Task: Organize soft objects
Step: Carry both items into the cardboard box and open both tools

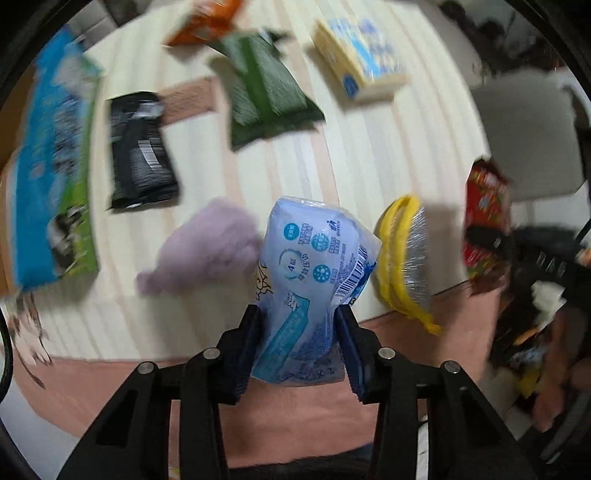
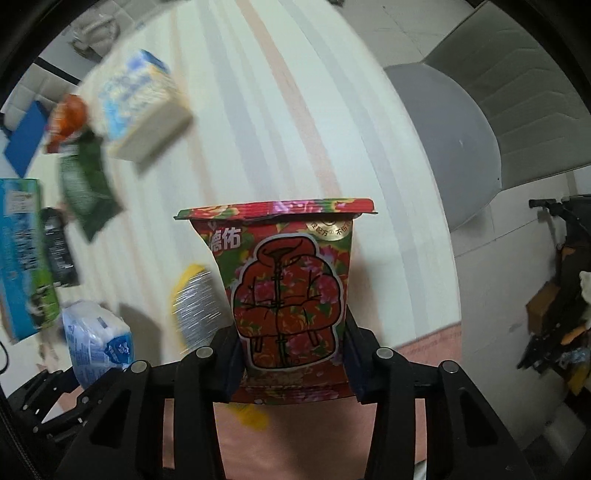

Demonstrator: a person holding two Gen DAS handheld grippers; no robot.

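- Striped cream cloth (image 1: 332,155) covered the table, over a pink underlayer (image 1: 295,413) exposed at the near edge; both views were blurred by motion.
- Left tool (image 1: 299,328): both fingers were closed against the lower sides of a pale blue plastic pack (image 1: 314,266), which stood upright between them above the near table edge.
- Right tool (image 2: 291,354): both fingers gripped the lower part of a red floral packet (image 2: 288,280) printed with a jacket figure; the packet stood upright, its sealed top edge farthest from the camera.
- Just left of the blue pack, a lilac soft cloth (image 1: 207,251) lay on the striped cloth.
- Just right of the blue pack, a yellow-rimmed silver scrubber (image 1: 406,258) lay near the table edge; the right wrist view showed it directly beside the red packet.
- Farther out, a black packet (image 1: 140,151) lay flat, with a blue and green box (image 1: 55,162) at its left.
- Beyond these lay a dark green packet (image 1: 266,88).
- At the far side lay an orange packet (image 1: 203,22) and a yellow sponge pack with a blue label (image 1: 362,55).
- Past the table's right edge stood a grey chair (image 1: 532,136).
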